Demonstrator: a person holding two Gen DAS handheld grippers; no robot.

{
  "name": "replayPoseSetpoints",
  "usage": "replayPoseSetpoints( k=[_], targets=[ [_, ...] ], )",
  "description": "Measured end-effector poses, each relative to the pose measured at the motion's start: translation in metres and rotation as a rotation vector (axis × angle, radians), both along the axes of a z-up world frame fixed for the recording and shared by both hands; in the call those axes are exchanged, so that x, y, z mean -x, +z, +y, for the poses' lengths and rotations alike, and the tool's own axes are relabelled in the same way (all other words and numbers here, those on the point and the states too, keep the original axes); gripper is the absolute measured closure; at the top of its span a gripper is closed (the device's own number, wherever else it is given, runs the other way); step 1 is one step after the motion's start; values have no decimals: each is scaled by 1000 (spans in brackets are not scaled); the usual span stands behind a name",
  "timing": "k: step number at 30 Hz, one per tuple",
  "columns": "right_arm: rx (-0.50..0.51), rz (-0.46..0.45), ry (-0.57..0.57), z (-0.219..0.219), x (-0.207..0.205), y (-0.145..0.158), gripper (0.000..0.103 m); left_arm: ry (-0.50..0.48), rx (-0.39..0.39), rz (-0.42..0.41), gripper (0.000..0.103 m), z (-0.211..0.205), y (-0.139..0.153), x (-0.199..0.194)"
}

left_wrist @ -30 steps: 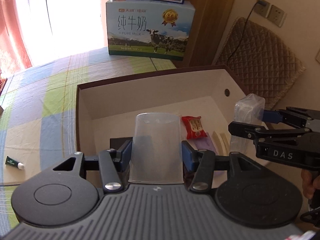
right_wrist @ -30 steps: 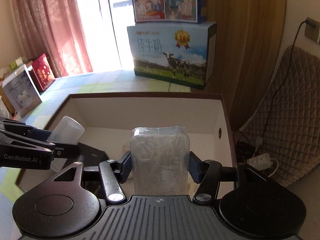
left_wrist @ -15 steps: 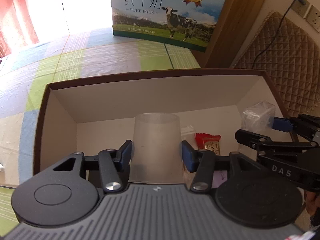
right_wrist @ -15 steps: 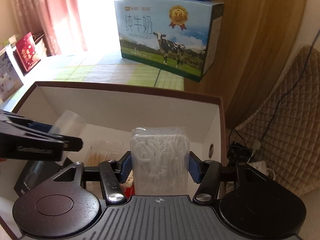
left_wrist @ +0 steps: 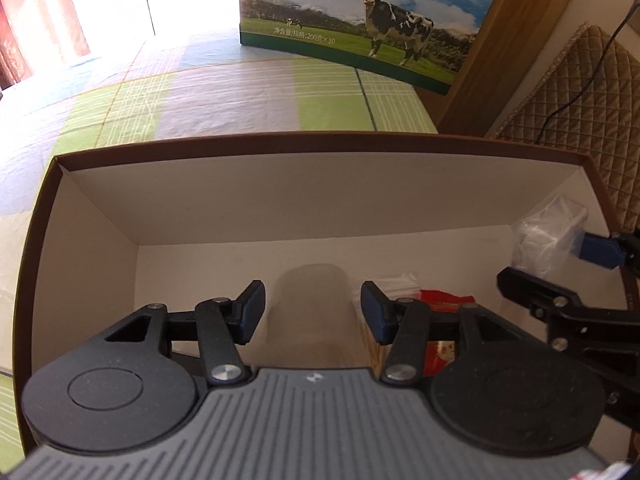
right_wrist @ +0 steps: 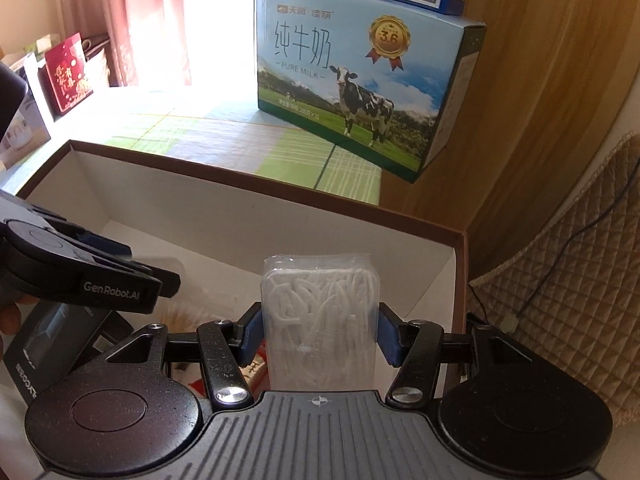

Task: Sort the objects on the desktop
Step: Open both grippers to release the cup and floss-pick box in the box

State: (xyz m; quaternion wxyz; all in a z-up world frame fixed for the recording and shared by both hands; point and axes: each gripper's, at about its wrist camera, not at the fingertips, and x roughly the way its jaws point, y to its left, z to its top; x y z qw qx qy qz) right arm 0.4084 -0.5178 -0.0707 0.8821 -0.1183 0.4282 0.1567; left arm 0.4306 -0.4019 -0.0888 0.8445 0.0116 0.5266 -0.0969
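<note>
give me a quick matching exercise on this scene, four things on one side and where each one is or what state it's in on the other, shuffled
Things
1. clear plastic cup
2. pack of floss picks
3. milk carton box
4. left gripper

Place or state
A. standing on the tablecloth beyond the cardboard box
B. open, fingers spread
C. clamped in the right gripper over the cardboard box
D. loose between open fingers, inside the cardboard box

Pairs: 1-D, 2-C, 3-A, 4-B
</note>
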Motion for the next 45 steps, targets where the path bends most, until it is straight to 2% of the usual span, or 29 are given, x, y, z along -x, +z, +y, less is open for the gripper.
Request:
replayPoseSetpoints(
  k=[7,11,16,19,21,31,45],
  targets=[
    [81,-26,26,7,-3,-7,48,-1,-20,2,50,6,-1,-1],
    [86,-48,12,4,-5,-7,48,-7,-12,-2,45,10,4,1],
    [-15,-52,-17,-8,4,7,47,-39,-15,-10,38,14,10,8],
    [-78,-61,-29,-14,18,17,30,-60,-20,-22,31,16,15,17],
    [-108,-62,-31,-16,28,21,26,-73,-29,-26,27,17,18,24],
    [-250,-36,-67,-17,70,38,5,-107,-43,-63,19,31,42,57],
    [-302,-4,-131,-10,111,44,2,-103,-62,-112,13,50,72,101]
  ],
)
